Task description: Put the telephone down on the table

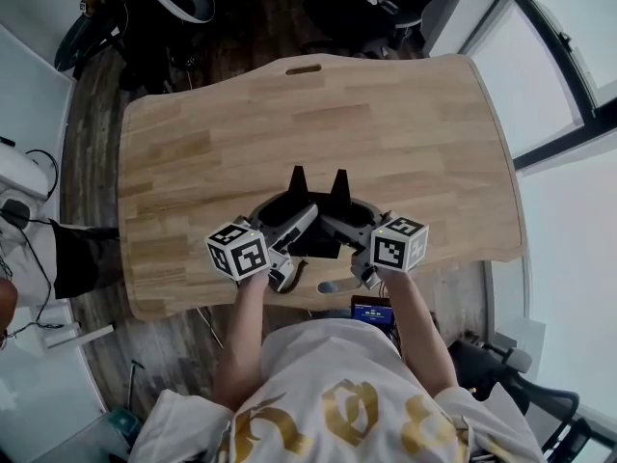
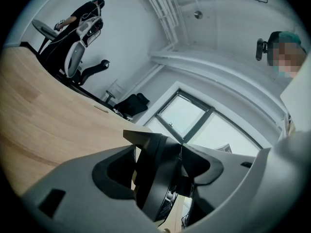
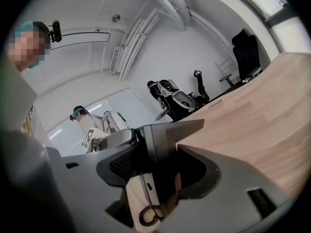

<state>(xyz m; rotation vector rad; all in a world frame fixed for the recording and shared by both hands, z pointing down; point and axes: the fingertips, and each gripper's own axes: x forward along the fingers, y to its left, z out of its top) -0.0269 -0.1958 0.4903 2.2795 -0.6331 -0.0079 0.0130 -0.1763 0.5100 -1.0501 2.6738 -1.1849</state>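
Little of the telephone [image 3: 146, 186] shows: a pale strip with a slot and, below it, a coiled cord [image 3: 148, 213]. Both sit low in the right gripper view with wood grain just behind them. In the head view a dark mass lies between the two tool bodies at the 6 o'clock edge of the counter [image 1: 386, 133]. I take that for the same telephone, though its outline is lost among the grey housings.

The right tool [image 3: 164, 142] has its jaws drawn together into one black wedge. The pale strip runs just beside that wedge, but no view settles whether it is pinched there or only lies under it. The left tool [image 2: 181, 155] is likewise closed, its two black jaws meeting along a thin seam with nothing seen between them. Both sets of tips point toward 12 o'clock over the wood.

By my reading the telephone is low and at the near edge, so the putting-down looks close to done, perhaps done. I cannot see it resting, because any contact with the counter is covered by the tools and their marker cubes [image 1: 238, 250]. What may be left is to let it settle and draw the tools back toward 6 o'clock.

Handset and base cannot be told apart, and the cord is cut off at the bottom of the right gripper view.
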